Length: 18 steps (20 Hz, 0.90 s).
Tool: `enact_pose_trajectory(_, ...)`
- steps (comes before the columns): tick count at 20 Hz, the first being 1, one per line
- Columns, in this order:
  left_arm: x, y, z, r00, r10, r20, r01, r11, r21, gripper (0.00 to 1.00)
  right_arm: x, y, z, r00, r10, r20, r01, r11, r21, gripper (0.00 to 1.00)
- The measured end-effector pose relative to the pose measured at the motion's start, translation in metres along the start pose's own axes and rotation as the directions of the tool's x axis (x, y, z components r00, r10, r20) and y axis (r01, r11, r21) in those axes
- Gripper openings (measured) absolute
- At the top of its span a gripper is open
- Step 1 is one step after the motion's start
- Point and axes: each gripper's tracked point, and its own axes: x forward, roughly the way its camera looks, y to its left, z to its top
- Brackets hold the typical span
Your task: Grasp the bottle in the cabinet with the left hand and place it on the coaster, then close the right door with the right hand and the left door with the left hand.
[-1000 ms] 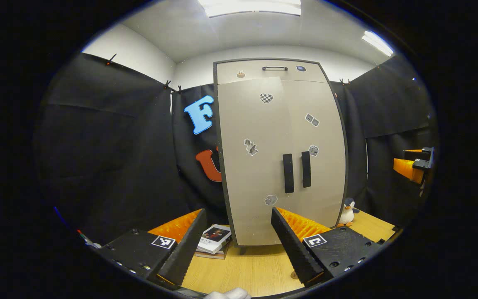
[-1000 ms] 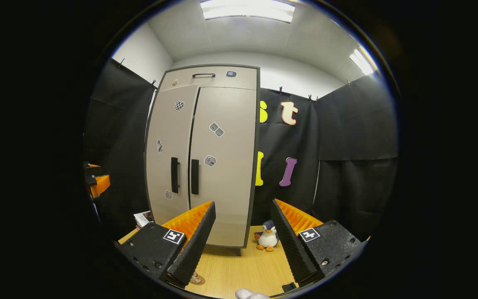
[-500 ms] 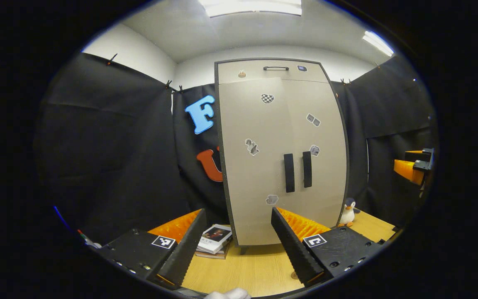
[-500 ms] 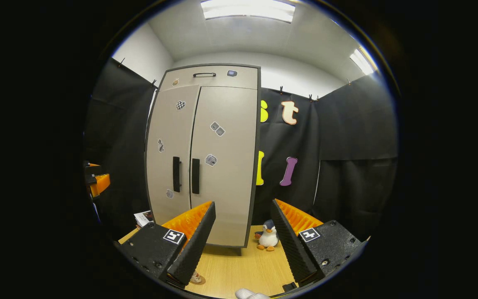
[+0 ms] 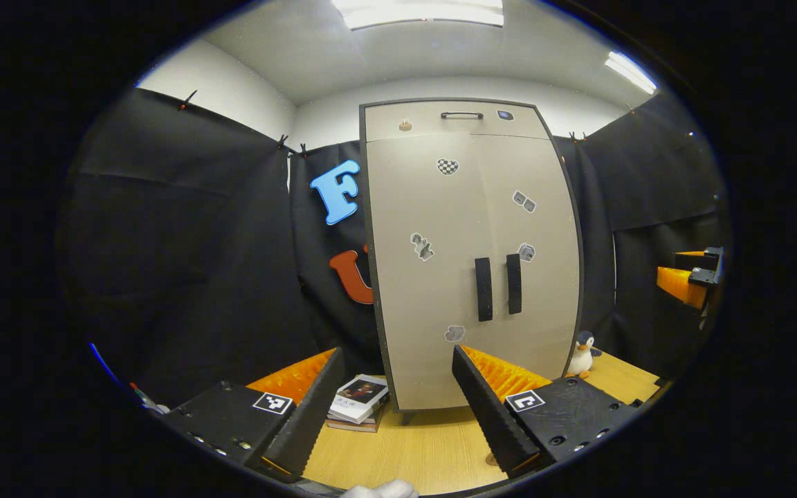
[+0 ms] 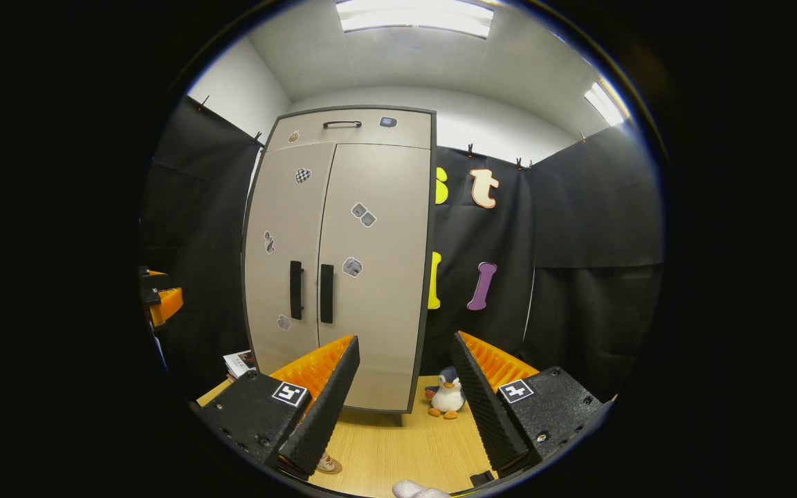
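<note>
The tall beige cabinet (image 5: 468, 228) stands on the wooden table with both doors flush and shut, its two black handles (image 5: 483, 289) side by side. In the right gripper view the same cabinet (image 6: 343, 242) also looks closed. My left gripper (image 5: 396, 353) is open and holds nothing, a short way in front of the left door (image 5: 426, 277). My right gripper (image 6: 404, 339) is open too, back from the cabinet's right corner. A small tan round thing (image 5: 488, 458) lies on the table, half hidden by a finger.
A stack of books (image 5: 360, 400) lies at the cabinet's left foot. A penguin toy (image 6: 447, 395) sits at its right foot. The other gripper (image 5: 689, 280) shows far right in the left gripper view. Bare wooden table (image 5: 426, 449) lies before the cabinet.
The left door, slightly ajar a second ago, has swung flush with the right door. Both grippers have hardly moved.
</note>
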Motion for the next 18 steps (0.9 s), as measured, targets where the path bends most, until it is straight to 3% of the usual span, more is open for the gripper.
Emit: enact_pose_trajectory(18,-0.004,0.011,-0.009,0.998,0.055,-0.029,-0.055,0.998,-0.003,0.96,0.009,0.017,-0.008,0.998,0.057,-0.033,-0.057,0.998,0.008,0.83)
